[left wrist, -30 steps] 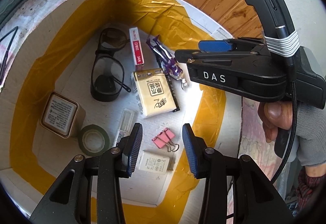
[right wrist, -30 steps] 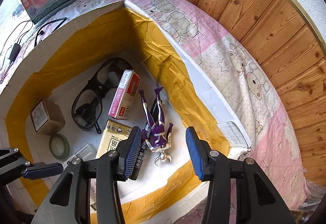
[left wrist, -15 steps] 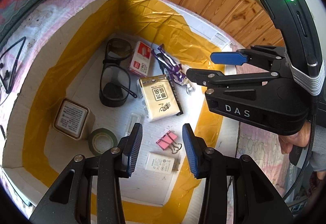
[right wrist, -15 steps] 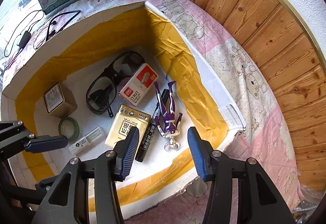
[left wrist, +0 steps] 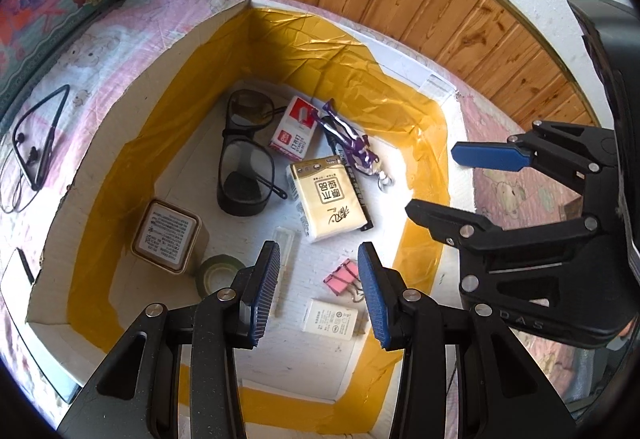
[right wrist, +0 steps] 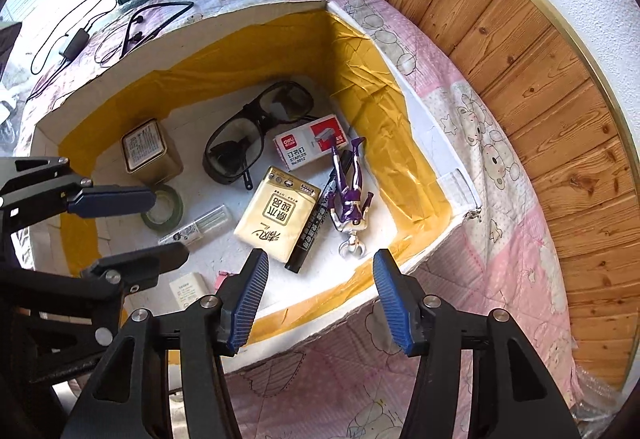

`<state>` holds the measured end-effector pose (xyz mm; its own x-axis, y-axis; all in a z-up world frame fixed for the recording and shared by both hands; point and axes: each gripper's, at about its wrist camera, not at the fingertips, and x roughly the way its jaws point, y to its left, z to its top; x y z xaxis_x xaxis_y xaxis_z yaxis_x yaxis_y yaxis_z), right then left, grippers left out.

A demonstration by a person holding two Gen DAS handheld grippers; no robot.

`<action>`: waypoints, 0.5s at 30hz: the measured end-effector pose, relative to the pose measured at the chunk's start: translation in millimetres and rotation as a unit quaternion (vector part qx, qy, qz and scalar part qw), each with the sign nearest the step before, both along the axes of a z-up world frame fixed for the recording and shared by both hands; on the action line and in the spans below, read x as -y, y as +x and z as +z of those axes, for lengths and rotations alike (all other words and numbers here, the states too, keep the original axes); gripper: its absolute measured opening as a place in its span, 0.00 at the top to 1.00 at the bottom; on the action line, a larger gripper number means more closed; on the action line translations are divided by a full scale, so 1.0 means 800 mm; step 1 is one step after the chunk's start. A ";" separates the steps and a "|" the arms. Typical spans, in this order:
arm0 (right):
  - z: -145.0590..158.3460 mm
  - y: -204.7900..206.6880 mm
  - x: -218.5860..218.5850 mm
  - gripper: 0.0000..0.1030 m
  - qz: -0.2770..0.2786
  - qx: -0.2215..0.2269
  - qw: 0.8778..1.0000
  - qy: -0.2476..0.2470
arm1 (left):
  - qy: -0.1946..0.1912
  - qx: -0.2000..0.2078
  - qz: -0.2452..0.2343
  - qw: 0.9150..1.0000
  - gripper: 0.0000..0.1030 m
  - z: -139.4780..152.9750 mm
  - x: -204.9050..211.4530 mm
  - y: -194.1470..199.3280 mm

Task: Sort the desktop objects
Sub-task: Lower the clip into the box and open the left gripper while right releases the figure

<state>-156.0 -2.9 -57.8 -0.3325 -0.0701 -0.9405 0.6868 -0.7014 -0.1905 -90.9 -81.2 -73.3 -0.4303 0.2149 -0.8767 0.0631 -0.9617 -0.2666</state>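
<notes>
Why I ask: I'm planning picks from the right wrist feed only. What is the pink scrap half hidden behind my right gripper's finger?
Observer: The left wrist view shows pink metal binder clips with wire handles, lying on the floor of the white cardboard box.
Operator: Anything touching them?
Observer: A white rectangular charger lies close beside them, label up. I cannot tell if they touch.
Operator: And the left gripper?
Observer: Open and empty, its fingers framing those clips in its own view.
</notes>
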 end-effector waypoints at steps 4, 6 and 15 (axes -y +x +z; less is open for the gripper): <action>0.006 0.018 0.003 0.45 0.015 -0.006 1.000 0.007 | 0.000 -0.001 0.007 1.000 0.58 0.000 0.005 0.005; 0.010 0.027 0.004 0.45 0.021 -0.009 1.000 0.009 | -0.003 -0.001 0.009 1.000 0.58 0.002 0.007 0.008; 0.017 0.066 0.009 0.45 0.047 -0.010 0.999 0.017 | -0.025 -0.025 0.018 0.999 0.58 0.017 0.023 0.026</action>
<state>-103.1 -10.5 -44.4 -0.3443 -0.0703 -0.9362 0.7456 -0.6265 -0.2271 -69.9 -99.9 -59.6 -0.4810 0.1538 -0.8631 0.0862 -0.9714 -0.2212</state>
